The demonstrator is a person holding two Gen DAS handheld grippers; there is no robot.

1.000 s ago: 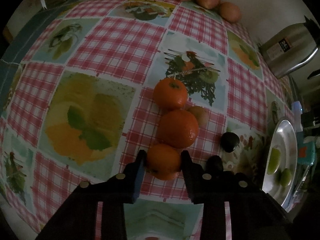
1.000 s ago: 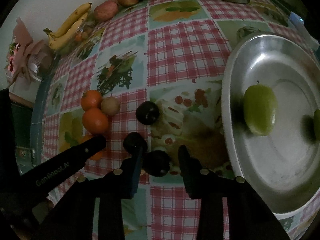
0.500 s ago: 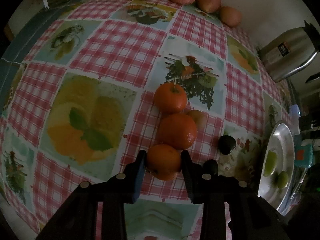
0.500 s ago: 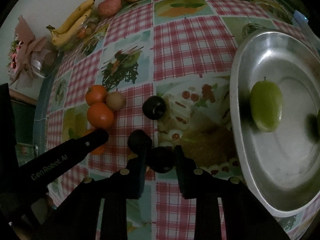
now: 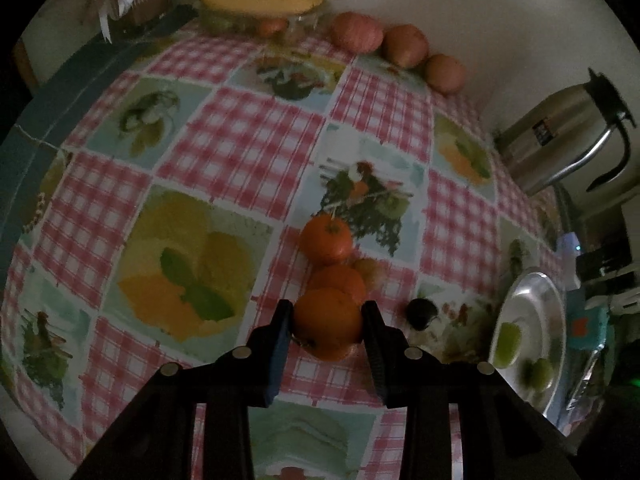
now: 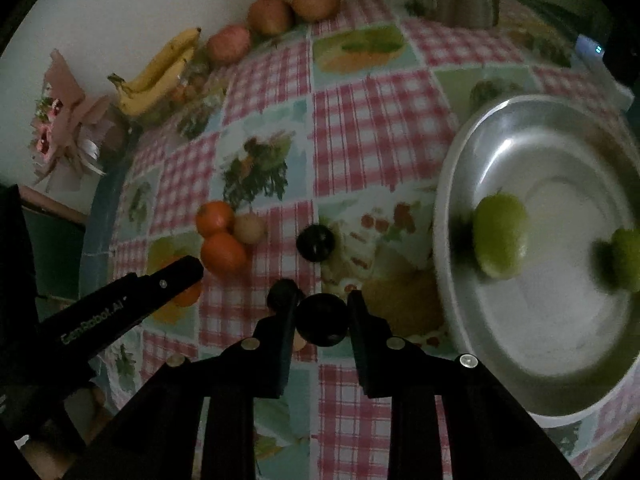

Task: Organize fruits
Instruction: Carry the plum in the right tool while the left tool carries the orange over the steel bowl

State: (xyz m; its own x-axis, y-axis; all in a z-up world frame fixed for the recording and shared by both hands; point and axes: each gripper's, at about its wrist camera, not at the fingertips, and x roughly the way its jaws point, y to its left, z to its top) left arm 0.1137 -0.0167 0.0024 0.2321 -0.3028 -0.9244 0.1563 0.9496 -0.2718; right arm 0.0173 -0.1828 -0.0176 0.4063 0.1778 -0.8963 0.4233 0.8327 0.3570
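A dim room: the checked fruit-print surface [image 5: 248,140] is running back to a pale wall. The left tongs [image 5: 326,320] are clamping an orange [image 5: 328,322]; the right tongs [image 6: 322,314] are clamping a dark plum [image 6: 322,314]. At three o'clock, a steel tray [image 6: 520,128] is holding green fruit [image 6: 500,236].

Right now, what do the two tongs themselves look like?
Both are matte black, angular two-finger tongs with small silver screw heads along the arms. The left tongs show a blue pad on one finger. In the right wrist view, the left tongs' arm carries white "GenRobot.AI" lettering. The right tongs look all black. No sleeves visible.
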